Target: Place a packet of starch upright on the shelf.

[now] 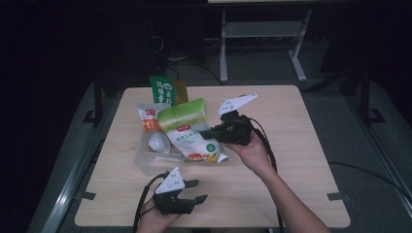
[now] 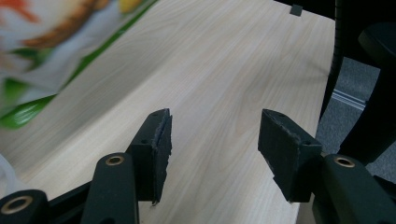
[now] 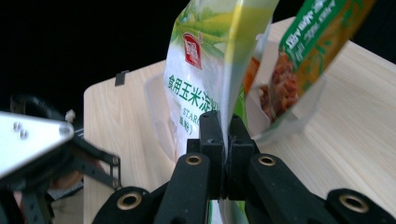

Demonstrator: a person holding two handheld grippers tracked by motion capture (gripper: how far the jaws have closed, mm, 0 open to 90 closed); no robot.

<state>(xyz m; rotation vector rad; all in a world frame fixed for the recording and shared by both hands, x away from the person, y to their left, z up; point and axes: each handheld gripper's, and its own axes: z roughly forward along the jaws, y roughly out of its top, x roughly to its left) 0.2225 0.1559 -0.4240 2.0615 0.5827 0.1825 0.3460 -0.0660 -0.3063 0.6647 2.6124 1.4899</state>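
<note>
The starch bag (image 3: 205, 70) edge we see clamped between the right gripper (image 3: 223, 135) fingers; left gripper (image 2: 212, 149) fingers stand apart, holding nothing

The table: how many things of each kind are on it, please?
Food bags: 3 (green-white starch bag held by the right gripper, orange-white bag, dark green bag)
Clear plastic container: 1
White round object in it: 1
Total: 5
</note>
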